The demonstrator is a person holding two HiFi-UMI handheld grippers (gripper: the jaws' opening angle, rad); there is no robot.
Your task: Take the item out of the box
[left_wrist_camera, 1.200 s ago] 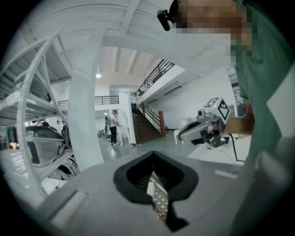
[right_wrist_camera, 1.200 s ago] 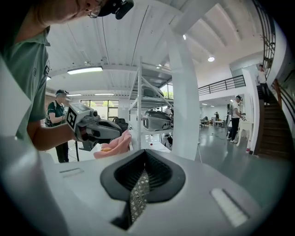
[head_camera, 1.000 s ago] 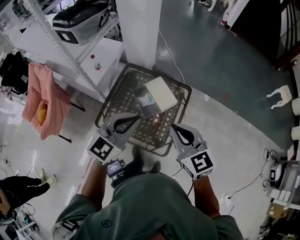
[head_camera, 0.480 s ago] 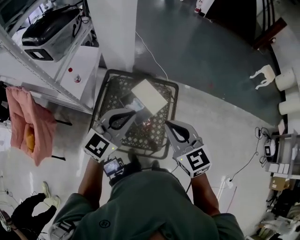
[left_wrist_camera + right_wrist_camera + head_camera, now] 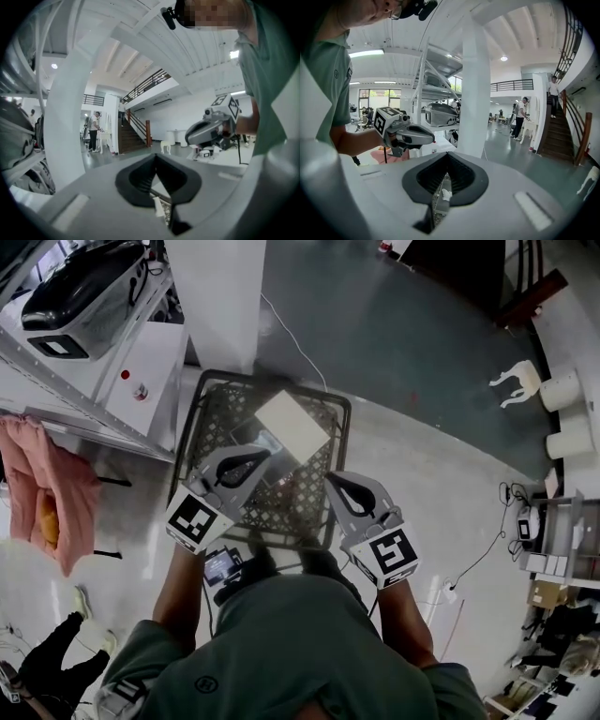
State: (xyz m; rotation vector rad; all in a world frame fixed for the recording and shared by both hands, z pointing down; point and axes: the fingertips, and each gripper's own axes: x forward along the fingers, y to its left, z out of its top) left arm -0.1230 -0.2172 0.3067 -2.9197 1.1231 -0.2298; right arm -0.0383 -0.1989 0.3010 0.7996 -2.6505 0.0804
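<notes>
Item [image 5: 292, 425] lies in the crate [image 5: 208, 423].
Left gripper [image 5: 261, 457] and right gripper [image 5: 332, 484] hover over the crate's near half, both closed and empty.

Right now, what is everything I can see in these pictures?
black lattice plastic crate: one, black, on the floor before the pillar
flat white rectangular box: one, white, inside the crate, far side
white square pillar: one, white, behind the crate
white metal shelf rack: one, white, upper left
black-and-grey case: one, on the rack
pink cloth: one, pink, far left
white rolls: two, white, right edge
left gripper: one, grey, shut, empty, above the crate
right gripper: one, grey, shut, empty, above the crate's near edge
green shirt: one, the person's, bottom
</notes>
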